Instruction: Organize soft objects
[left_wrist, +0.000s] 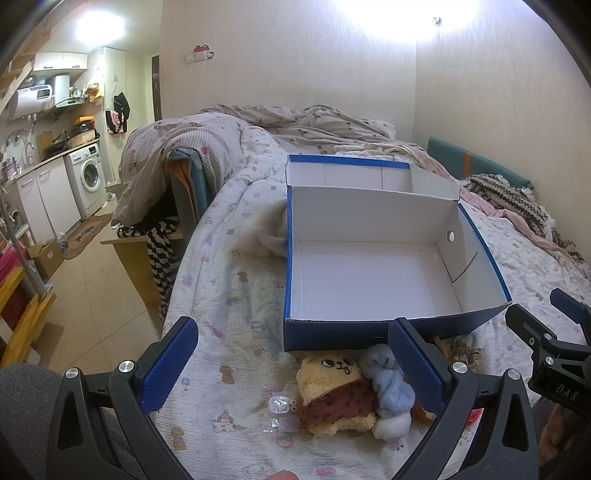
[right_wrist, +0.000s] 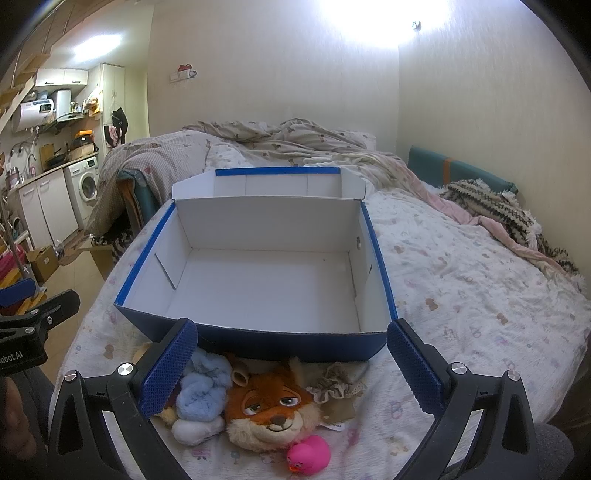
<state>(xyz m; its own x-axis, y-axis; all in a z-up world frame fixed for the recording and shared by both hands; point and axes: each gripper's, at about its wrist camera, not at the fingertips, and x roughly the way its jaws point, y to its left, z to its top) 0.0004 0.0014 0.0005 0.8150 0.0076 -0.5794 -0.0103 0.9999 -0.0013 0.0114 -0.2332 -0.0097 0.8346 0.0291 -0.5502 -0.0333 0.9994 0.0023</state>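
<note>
Both grippers hover spread wide, gripping nothing: the left gripper (left_wrist: 291, 365) low in its frame over a yellow plush (left_wrist: 334, 395) and blue fluffy toy (left_wrist: 389, 384), the right gripper (right_wrist: 291, 365) over the fox plush (right_wrist: 271, 410), with a pink rubber duck (right_wrist: 309, 458) at bottom centre. Just beyond sits the open blue box (right_wrist: 380, 240), white inside, mid-frame on the patterned bedspread (right_wrist: 461, 295).

Box (right_wrist: 258, 288) interior open from above; toys (right_wrist: 273, 410) crowd near wall.
</note>
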